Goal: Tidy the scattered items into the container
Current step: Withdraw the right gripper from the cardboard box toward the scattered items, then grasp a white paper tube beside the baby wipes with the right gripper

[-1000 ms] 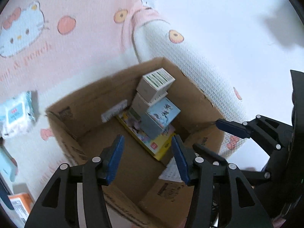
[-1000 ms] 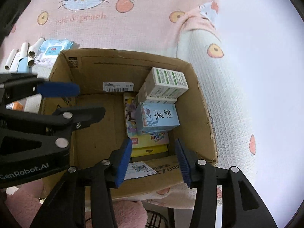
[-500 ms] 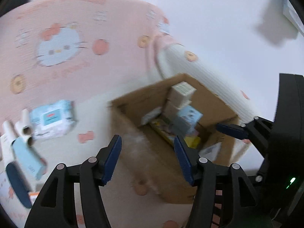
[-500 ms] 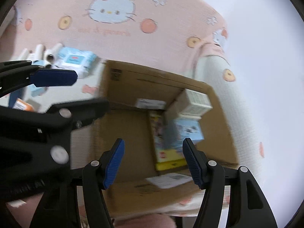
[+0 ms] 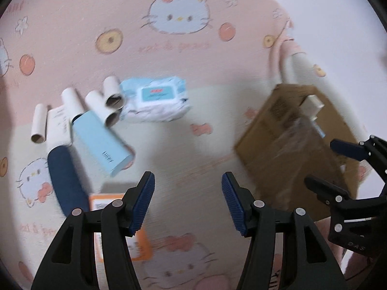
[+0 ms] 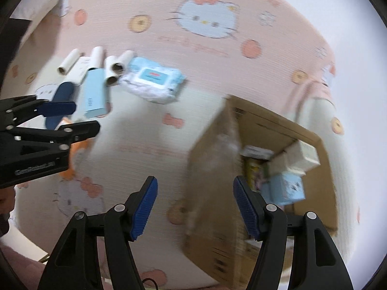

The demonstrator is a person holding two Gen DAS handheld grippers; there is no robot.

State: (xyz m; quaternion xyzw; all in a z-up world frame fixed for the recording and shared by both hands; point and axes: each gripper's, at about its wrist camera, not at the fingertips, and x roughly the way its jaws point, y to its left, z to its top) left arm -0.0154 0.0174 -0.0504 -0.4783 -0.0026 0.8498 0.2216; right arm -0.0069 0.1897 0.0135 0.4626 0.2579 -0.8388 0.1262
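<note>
A brown cardboard box [image 5: 290, 145] stands on the bed at the right and holds several small packets [image 6: 283, 188]; it also shows in the right wrist view [image 6: 212, 169]. Scattered at the left lie a wet-wipes pack [image 5: 156, 101], several cardboard tubes [image 5: 106, 101], a light blue box [image 5: 101, 142], a dark blue case [image 5: 66, 183] and an orange packet [image 5: 135, 241]. My left gripper [image 5: 188, 203] is open and empty above the sheet, just right of the orange packet. My right gripper [image 6: 196, 207] is open and empty over the box's left wall.
The bed is covered by a pink and cream cartoon-cat sheet [image 5: 181, 48]. A white wall [image 5: 338, 12] lies beyond the bed's right edge. The wipes pack [image 6: 154, 79] and tubes [image 6: 116, 68] also show in the right wrist view.
Both grippers have swung left, away from over the box and toward the scattered items. Both stay open and empty. The views are motion blurred.
</note>
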